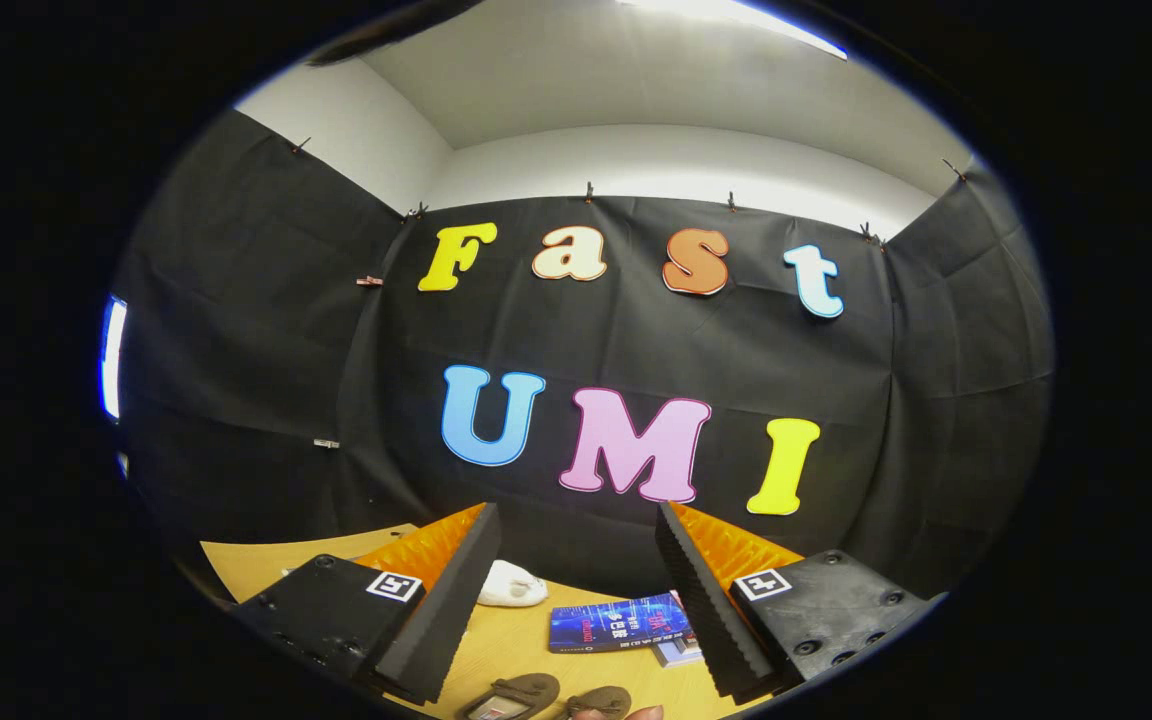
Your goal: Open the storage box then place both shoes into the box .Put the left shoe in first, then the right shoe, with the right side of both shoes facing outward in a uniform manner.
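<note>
Two shoes [546,696] lie side by side on table [526,640], low between fingers of gripper [576,610], untouched. Gripper spread wide, empty. Blue book [619,622] beyond. Storage box unseen; judging task barely started, everything left.

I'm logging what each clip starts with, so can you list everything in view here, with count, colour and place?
table: one, light wood, under everything.
shoes: two, brown, side by side on the table between the fingers, nearest the camera, partly cut off.
white object: one, on the table beyond the fingers, beside the left one; too small to identify.
book: one, blue cover, flat on the table between the fingers, near the right one.
second book: one, pale, partly under the blue one.
fingertip: one, a person's, by the shoes.
gripper: one, fingers wide apart, holding nothing, above the table.
</note>
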`<state>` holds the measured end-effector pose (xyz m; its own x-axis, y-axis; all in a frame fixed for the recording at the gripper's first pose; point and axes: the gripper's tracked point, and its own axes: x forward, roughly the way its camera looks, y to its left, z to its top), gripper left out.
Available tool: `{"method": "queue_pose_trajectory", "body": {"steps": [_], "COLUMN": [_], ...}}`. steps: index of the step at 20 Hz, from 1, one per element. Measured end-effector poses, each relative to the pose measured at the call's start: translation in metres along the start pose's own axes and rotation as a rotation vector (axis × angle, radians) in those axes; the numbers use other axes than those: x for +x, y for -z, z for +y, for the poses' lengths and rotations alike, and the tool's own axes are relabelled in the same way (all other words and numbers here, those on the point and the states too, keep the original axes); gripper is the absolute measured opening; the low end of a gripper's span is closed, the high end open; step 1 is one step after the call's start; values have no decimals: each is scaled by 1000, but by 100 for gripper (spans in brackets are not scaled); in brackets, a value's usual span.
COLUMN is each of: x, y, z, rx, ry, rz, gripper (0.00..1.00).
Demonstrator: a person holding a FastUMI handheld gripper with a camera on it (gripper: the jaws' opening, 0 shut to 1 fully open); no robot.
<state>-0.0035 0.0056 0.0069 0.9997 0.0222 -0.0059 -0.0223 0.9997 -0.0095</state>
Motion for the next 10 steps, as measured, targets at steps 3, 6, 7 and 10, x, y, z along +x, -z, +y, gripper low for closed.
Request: {"method": "queue_pose_trajectory", "body": {"steps": [3, 6, 7, 10], "x": [2, 4, 6, 10], "y": [1, 6, 8, 15], "z": [4, 11, 15, 30], "rx": [-1, 2, 11, 46], "ry": [-15, -44, -57, -101], "rz": [5, 27, 34, 59], "gripper": [97, 97, 97, 97]}}
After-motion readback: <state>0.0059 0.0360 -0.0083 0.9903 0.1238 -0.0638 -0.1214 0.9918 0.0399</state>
